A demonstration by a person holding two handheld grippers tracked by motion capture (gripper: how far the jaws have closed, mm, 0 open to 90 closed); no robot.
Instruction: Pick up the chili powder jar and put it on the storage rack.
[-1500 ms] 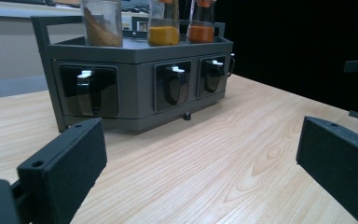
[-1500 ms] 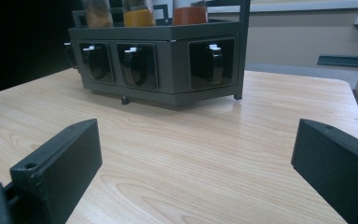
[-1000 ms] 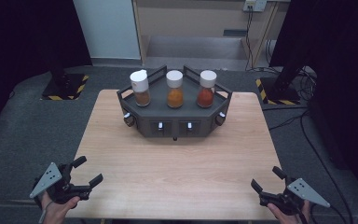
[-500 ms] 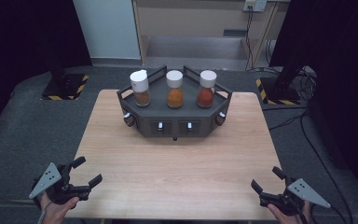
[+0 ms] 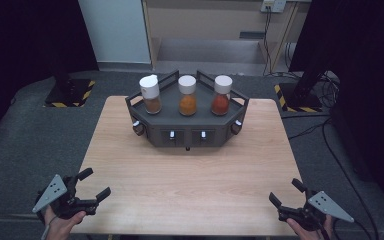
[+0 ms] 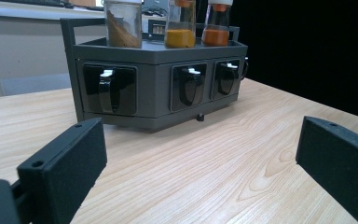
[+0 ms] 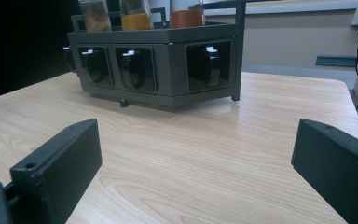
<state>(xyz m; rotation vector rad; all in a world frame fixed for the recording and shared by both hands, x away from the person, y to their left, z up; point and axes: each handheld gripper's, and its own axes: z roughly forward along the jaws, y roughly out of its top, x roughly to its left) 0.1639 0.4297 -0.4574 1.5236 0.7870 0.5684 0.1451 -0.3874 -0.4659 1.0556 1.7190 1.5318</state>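
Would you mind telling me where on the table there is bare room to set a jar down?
The table is bare between the rack and the left gripper and right gripper, and in strips beside the rack. The rack top is crowded by three jars.

A light wooden table (image 5: pixel 190 180) fills the centre of the frame, standing on grey carpet (image 5: pixel 30 140). Yellow-and-black striped base plates lie at mid-left (image 5: pixel 70 92) and mid-right (image 5: pixel 300 97). A wall socket (image 5: pixel 273 5) sits top right, with black cables (image 5: pixel 330 135) trailing below it.
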